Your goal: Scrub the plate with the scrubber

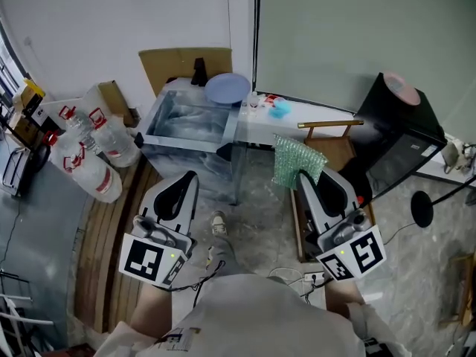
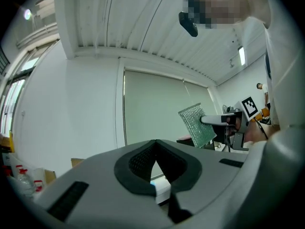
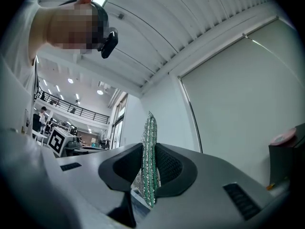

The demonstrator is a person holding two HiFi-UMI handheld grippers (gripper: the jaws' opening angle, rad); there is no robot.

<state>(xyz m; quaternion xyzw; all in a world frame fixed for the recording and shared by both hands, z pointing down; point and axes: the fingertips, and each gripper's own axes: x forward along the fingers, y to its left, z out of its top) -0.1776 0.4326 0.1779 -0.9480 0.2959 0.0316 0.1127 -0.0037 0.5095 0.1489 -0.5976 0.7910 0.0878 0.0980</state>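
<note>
Right gripper [image 1: 303, 177] pinches the mesh scrubber [image 1: 296, 161] by its lower edge; it looks light, floppy; left gripper [image 1: 190, 178] has jaws pressed together, empty; the plate [image 1: 227, 88], probably slick, wants a rim hold.

A: Scrubber [image 1: 297, 162] colour?
B: Green, silvery glitter mesh. Plate [image 1: 227, 88] is pale blue.
A: Grippers?
B: Left gripper [image 1: 191, 175] and right gripper [image 1: 303, 175]: light grey shells, black pads [image 2: 140, 161], black-and-white square markers [image 1: 152, 259].
A: Rest?
B: Bottles [image 1: 89, 155] clear, red-and-white labels. Cardboard [image 1: 178, 62] brown. Box [image 1: 394, 136] black, pink disc [image 1: 396, 84] on top.
</note>
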